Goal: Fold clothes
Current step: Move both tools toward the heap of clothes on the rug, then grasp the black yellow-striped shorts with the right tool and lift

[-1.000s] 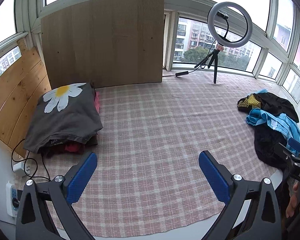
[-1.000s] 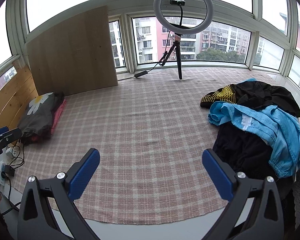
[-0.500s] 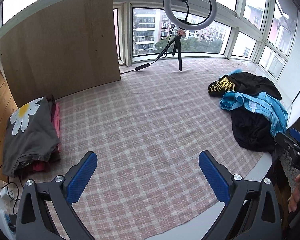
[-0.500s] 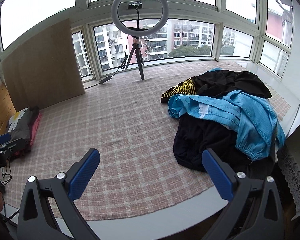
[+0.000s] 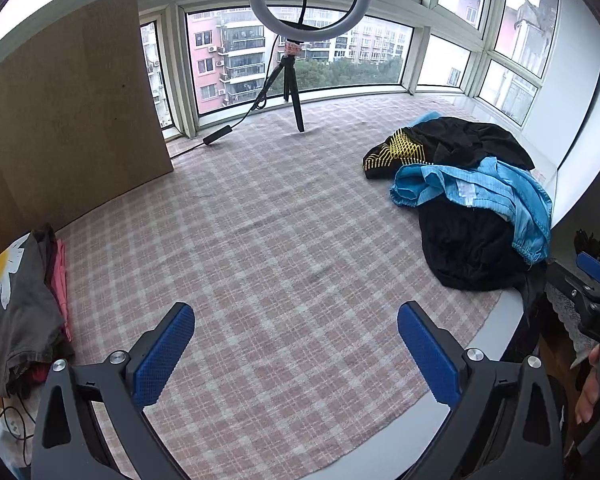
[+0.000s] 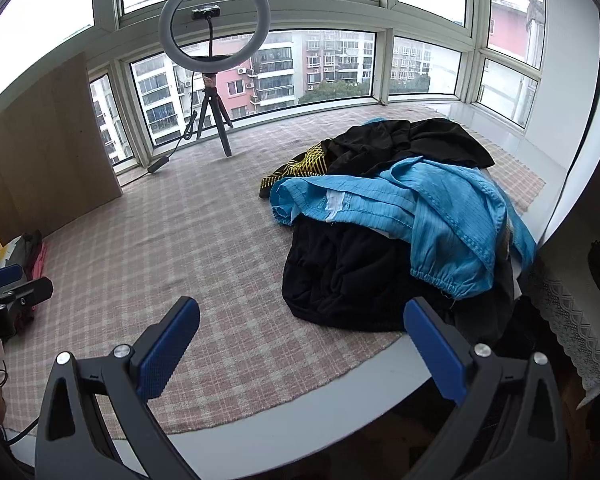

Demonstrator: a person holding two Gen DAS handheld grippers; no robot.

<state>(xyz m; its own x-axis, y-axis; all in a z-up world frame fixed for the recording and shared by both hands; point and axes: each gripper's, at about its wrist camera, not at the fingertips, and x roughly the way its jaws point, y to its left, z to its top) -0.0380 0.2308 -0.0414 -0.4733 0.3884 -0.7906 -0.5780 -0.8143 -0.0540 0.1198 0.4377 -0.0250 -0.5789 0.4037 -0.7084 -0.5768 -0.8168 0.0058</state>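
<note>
Right now both grippers hang over the near edge of the surface, holding nothing. The left gripper (image 5: 296,346) has its blue pads (image 5: 164,356) spread wide apart above the checked cloth (image 5: 260,240). The right gripper (image 6: 302,344) is just as wide, its pads (image 6: 434,354) splayed, one over the cloth and the other at the near hem of the clothes pile.

From the left gripper, the pile (image 5: 468,200) lies at about two o'clock, well apart from it. From the right gripper the same pile (image 6: 400,224) sits just ahead at one o'clock: a black garment (image 6: 340,276) underneath and nearest, a blue garment (image 6: 420,208) draped over it with a gathered cuff hanging toward the edge, and a black piece with yellow pattern (image 6: 308,164) at the far side. All of it is crumpled, touching and overlapping.

Off at nine o'clock from the left gripper sits a folded stack (image 5: 20,308), grey with a daisy print on top, pink showing beneath it. A wooden board (image 5: 68,120) stands behind that at ten o'clock. At twelve o'clock a ring light (image 5: 308,0) on a small tripod stands on the cloth by the windows (image 5: 340,60), its cable trailing left.
</note>
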